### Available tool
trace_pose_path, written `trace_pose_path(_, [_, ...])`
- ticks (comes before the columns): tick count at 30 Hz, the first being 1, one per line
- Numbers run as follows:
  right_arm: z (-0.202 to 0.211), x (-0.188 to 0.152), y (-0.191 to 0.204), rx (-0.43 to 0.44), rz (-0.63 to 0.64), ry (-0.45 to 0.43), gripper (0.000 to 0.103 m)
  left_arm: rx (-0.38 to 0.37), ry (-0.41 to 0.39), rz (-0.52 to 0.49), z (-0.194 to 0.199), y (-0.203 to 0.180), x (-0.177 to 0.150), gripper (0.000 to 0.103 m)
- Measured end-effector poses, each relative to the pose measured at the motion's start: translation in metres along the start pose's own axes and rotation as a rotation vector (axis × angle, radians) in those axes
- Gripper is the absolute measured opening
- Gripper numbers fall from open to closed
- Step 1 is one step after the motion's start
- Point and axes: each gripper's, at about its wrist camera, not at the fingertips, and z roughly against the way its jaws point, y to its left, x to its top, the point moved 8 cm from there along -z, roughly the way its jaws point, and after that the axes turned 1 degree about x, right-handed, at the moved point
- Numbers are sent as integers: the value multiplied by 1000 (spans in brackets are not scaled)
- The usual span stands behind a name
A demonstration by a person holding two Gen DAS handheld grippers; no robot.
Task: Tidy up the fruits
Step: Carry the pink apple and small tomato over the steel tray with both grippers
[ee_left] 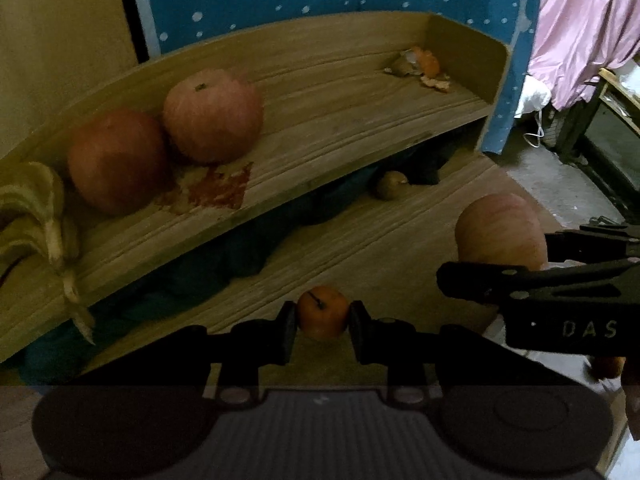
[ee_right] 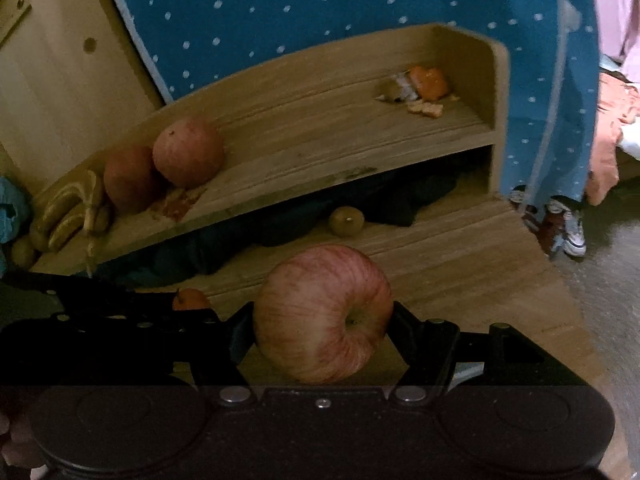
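Gripping a small orange (ee_left: 322, 312) between its pads, our left gripper (ee_left: 322, 320) hangs in front of the wooden shelf (ee_left: 320, 92), over the lower board. Our right gripper (ee_right: 324, 320) is clamped on a large striped apple (ee_right: 323, 314), also just before the shelf. On the shelf's upper board we see two apples (ee_left: 212, 116) touching at its left end, bananas (ee_left: 44, 216) beside them, and orange peel (ee_left: 424, 66) at its right end. Under the shelf lies a small greenish fruit (ee_right: 346, 221).
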Motion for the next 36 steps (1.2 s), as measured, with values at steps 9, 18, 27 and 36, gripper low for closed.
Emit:
trace_pose_path(9, [41, -16, -17, -79, -73, -40, 70, -60, -18, -63, 12, -24, -1, 31])
trace_pose_path(18, [78, -37, -43, -154, -140, -63, 70, -132, -22, -139, 20, -64, -5, 31])
trace_pose_path(27, [95, -63, -73, -199, -196, -34, 70, -174, -8, -184, 19, -97, -9, 31])
trace_pose_path(36, [89, -77, -81, -197, -139, 26, 70, -204, 25, -215, 13, -123, -14, 31])
